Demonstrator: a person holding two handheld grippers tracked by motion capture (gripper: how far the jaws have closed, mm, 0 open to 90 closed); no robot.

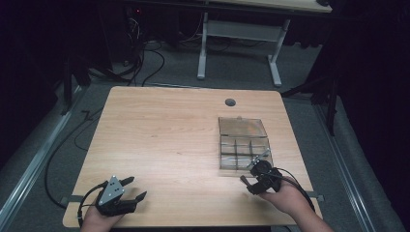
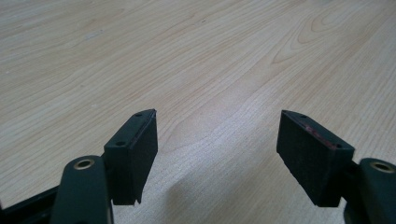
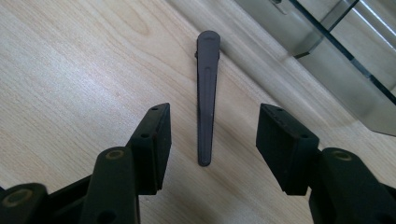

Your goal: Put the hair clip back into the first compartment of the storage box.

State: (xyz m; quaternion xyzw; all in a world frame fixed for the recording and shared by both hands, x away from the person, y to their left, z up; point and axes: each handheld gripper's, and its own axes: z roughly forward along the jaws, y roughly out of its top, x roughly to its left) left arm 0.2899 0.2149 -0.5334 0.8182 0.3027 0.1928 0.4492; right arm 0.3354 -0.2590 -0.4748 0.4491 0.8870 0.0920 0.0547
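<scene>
A long dark hair clip (image 3: 206, 93) lies flat on the wooden table (image 1: 159, 140), its narrow end toward the camera. My right gripper (image 3: 215, 112) is open, one jaw on each side of the clip and neither touching it. From above, the right gripper (image 1: 246, 184) sits near the table's front right, just in front of a clear compartment box (image 1: 244, 142). The box's near corner (image 3: 336, 60) shows at the upper right of the right gripper view. My left gripper (image 1: 137, 188) rests at the front left, open (image 2: 217, 121) over bare wood.
The box's lid stands open toward the far side. A round cable hole (image 1: 230, 102) sits near the table's far edge. Beyond the table are a white-legged desk (image 1: 275, 63) and cables (image 1: 145, 63) on the grey floor.
</scene>
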